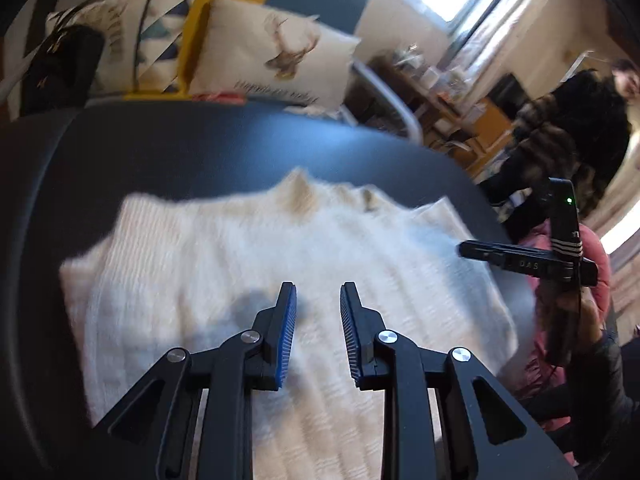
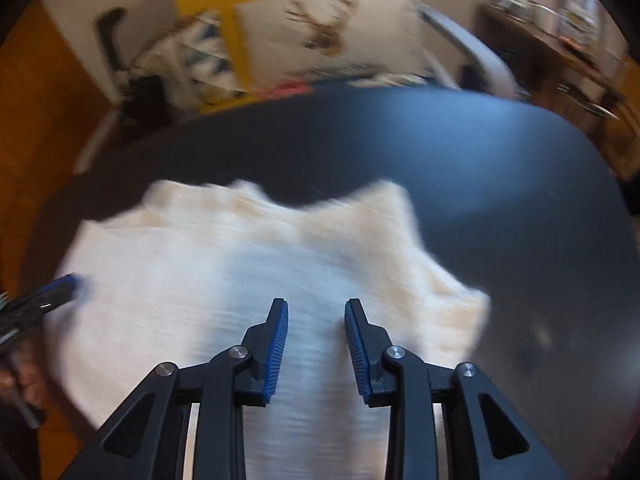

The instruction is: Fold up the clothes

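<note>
A white ribbed knit garment (image 1: 256,264) lies spread on a round dark table (image 1: 168,152); it also shows in the right wrist view (image 2: 248,264). My left gripper (image 1: 318,292) is open and empty, held just above the garment's near middle. My right gripper (image 2: 316,308) is open and empty above the garment's near part. The right gripper shows side-on in the left wrist view (image 1: 520,260) over the garment's right edge. The left gripper's blue-padded tip (image 2: 60,288) shows at the garment's left edge in the right wrist view. Both views are motion-blurred.
Cushions with a deer print (image 1: 288,52) and a pale chair frame (image 1: 384,88) stand behind the table. A cluttered wooden shelf (image 1: 440,80) and a person in dark clothes (image 1: 568,128) are at the right. The dark table (image 2: 500,168) extends beyond the garment.
</note>
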Tool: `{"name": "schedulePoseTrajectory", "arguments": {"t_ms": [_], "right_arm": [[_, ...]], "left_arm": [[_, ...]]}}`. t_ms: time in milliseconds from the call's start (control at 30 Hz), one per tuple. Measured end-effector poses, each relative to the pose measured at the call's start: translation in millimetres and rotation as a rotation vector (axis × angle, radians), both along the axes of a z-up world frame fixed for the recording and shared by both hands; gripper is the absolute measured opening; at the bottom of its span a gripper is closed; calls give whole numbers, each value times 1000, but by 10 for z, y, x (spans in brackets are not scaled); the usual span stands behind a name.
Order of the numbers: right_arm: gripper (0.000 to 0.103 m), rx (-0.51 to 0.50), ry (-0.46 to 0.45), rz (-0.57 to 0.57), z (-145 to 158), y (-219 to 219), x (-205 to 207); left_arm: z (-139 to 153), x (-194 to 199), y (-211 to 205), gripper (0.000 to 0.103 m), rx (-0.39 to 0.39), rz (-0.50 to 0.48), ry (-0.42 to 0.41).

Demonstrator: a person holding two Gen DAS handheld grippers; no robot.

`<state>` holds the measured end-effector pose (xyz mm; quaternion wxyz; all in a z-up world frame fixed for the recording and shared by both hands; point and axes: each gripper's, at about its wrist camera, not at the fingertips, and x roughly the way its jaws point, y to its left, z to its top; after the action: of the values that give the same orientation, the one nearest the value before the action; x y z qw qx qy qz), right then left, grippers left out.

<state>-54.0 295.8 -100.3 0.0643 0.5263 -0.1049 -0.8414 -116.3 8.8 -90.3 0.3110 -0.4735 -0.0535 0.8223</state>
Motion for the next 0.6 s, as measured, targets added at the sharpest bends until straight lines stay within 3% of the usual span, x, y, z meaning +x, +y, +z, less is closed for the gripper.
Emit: {"name": "schedulePoseTrajectory", "arguments": {"t_ms": [67,233,300,367,400,433,467,600], "right_arm": [[35,-7,3,108,167,-304,-197],[38,66,-103,283,-3,-1114,-521],[39,101,-134,311,-133,-1245,-581],[36,116,-107,320,-154,-1264,-569],[30,124,-93,325,-163,-1273,-559],[21,134,-81,329,-166,-1284,-526],[13,144,-69,334,-168,-1294,-493],[8,151,-18,305,-112,-1263,-406]], "left_arm": [[-21,-71,163,25,-112,-28,36],[-325,-236,422,25,-209,-152,-27],[-393,-276,458,28,-221,-166,-30],[-405,-324,449,28,-205,-158,-45],[-393,-314,443,24,-201,-158,-24],[-377,-296,435,3,-196,-157,-8],[-361,-278,427,3,-191,-155,5],[-165,-342,333,1,-122,-109,62]]}}
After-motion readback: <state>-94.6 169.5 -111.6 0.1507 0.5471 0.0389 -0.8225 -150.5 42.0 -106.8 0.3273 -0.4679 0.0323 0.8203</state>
